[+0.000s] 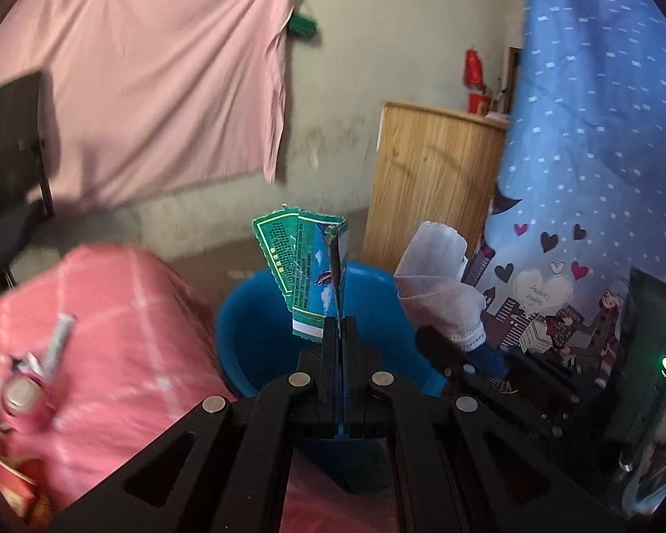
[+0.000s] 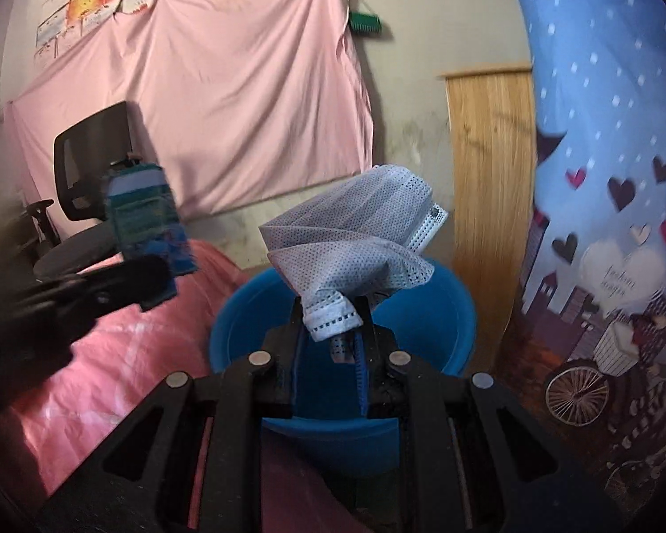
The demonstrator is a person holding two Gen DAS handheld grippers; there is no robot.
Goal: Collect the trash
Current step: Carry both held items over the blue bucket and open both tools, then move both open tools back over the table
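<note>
My left gripper (image 1: 341, 320) is shut on a flat green and blue wrapper (image 1: 304, 266), which stands upright above the blue bucket (image 1: 244, 328). The right gripper (image 2: 333, 311) is shut on a crumpled white face mask (image 2: 355, 231), held over the same blue bucket (image 2: 439, 311). In the left wrist view the mask (image 1: 439, 280) and the right gripper (image 1: 448, 351) appear to the right of the wrapper. The right wrist view has the wrapper (image 2: 148, 222) and left gripper (image 2: 124, 280) at its left, blurred.
A pink-covered surface (image 1: 111, 311) lies left of the bucket, with small scraps (image 1: 35, 377) on it. A wooden cabinet (image 1: 430, 186) stands behind the bucket. A blue patterned cloth (image 1: 590, 177) hangs on the right, a pink sheet (image 1: 146, 80) on the wall, and a black chair (image 2: 89, 169) at far left.
</note>
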